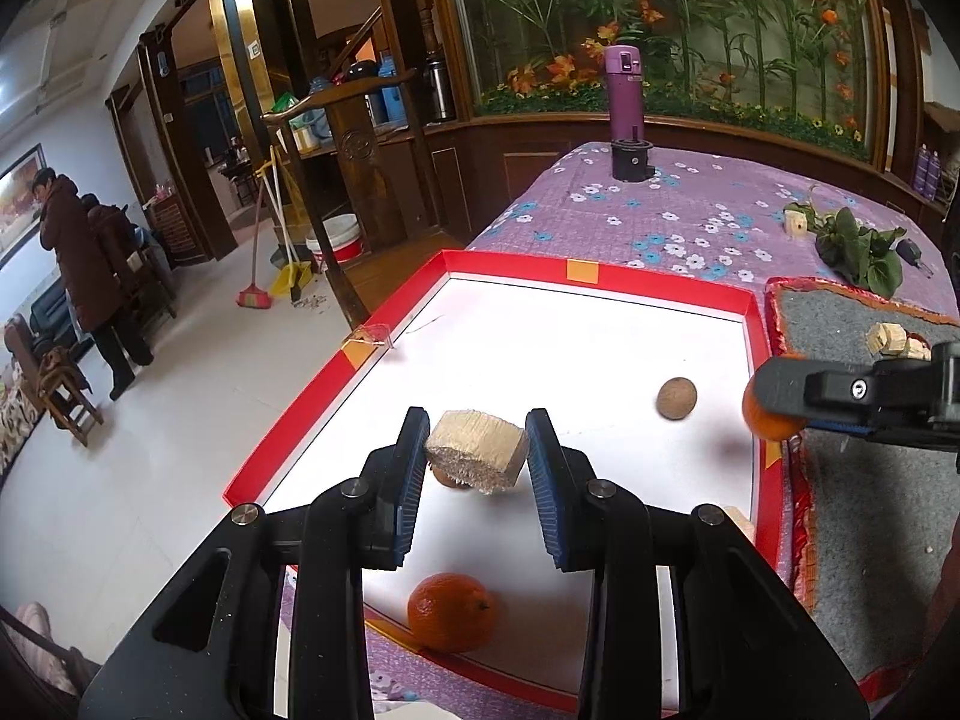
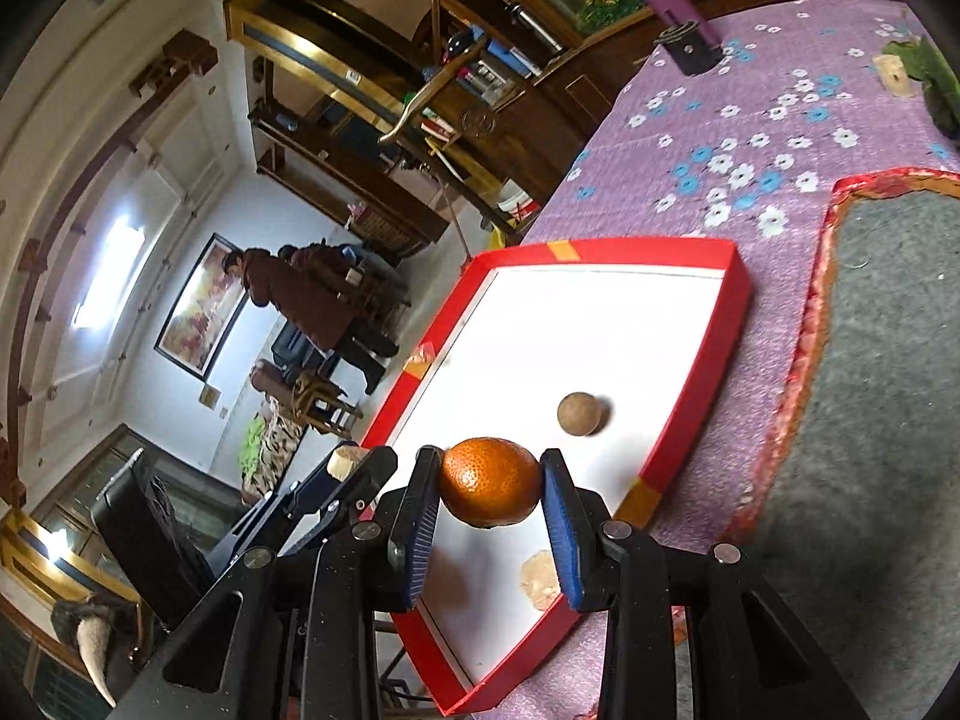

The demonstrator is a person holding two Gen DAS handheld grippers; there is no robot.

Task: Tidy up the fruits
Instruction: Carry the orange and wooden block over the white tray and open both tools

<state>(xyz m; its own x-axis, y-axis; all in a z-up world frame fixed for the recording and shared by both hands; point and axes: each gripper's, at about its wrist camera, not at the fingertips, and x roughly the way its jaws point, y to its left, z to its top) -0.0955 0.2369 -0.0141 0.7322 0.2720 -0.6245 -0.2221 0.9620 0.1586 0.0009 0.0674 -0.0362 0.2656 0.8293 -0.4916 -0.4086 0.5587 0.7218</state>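
Note:
My left gripper point(image 1: 477, 429) is shut on a pale fibrous chunk point(image 1: 480, 450) above the red tray point(image 1: 600, 276) with a white floor. A small brown fruit point(image 1: 450, 477) peeks out just under the chunk. An orange point(image 1: 453, 612) lies near the tray's front edge, and a round brown fruit point(image 1: 677, 399) sits toward its right side. My right gripper point(image 2: 491, 463) is shut on a second orange point(image 2: 489, 480) over the tray's right part point(image 2: 741, 294). Below it lie the brown fruit point(image 2: 579, 414) and a pale piece point(image 2: 540, 579). The left gripper point(image 2: 354, 465) shows at its left.
A grey mat with a red rim point(image 1: 840, 312) lies right of the tray and carries small wooden pieces point(image 1: 888, 339). A purple bottle point(image 1: 624, 90) on a black stand and green leaves point(image 1: 858, 246) are farther back on the flowered cloth. People point(image 1: 78, 264) stand far left.

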